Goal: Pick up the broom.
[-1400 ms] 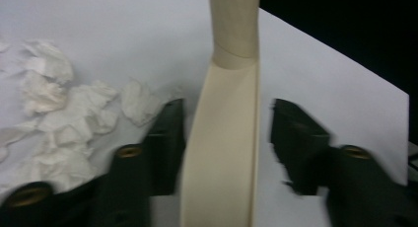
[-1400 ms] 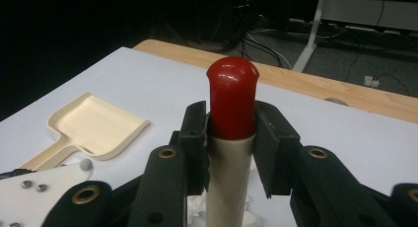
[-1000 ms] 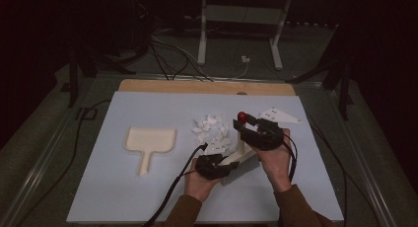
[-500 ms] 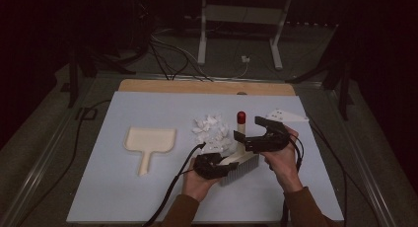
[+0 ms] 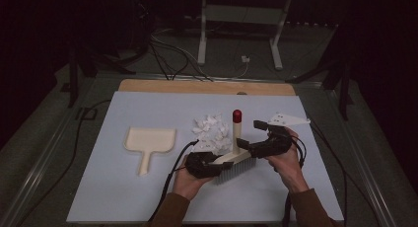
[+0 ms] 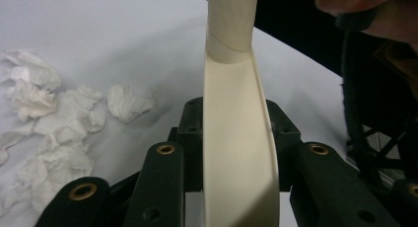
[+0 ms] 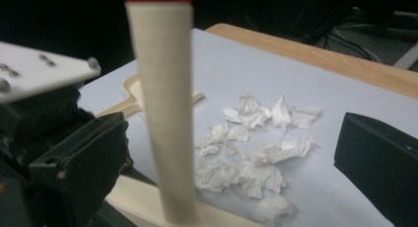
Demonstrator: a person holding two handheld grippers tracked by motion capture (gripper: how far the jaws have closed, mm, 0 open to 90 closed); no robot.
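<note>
- Where the high view looks down on the table [image 5: 123, 197], the left gripper [image 5: 217, 164] sits near the middle of the near half, clamped on the cream back of a brush [image 5: 235, 160]; bristles point down at the table sheet, handle stands upright with a red tip.
- Same view: right gripper [image 5: 250, 134] is just beside the handle on its right, jaws spread wide, handle roughly between them, no pad pressing on it; its jaws have just been opening.
- Crumpled paper scraps [image 5: 212, 132] lie just behind the brush, toward the far edge. Cream dustpan [image 5: 149, 142] lies flat, well apart toward the left edge, handle toward the near edge.
- Left gripper view: left gripper [image 6: 231, 138] is fully closed on the brush [image 6: 236, 158], cream back running up between the black jaws, handle rising out the top. Paper scraps [image 6: 54, 128] lie on the sheet to the left.
- Right gripper view: right gripper [image 7: 226, 153] is wide open, one jaw at each side, nothing gripped. Brush handle [image 7: 165, 118] stands upright between them, nearer the left jaw; contact not clear. Paper scraps [image 7: 251, 148] lie beyond it, dustpan [image 7: 135, 96] farther back.
</note>
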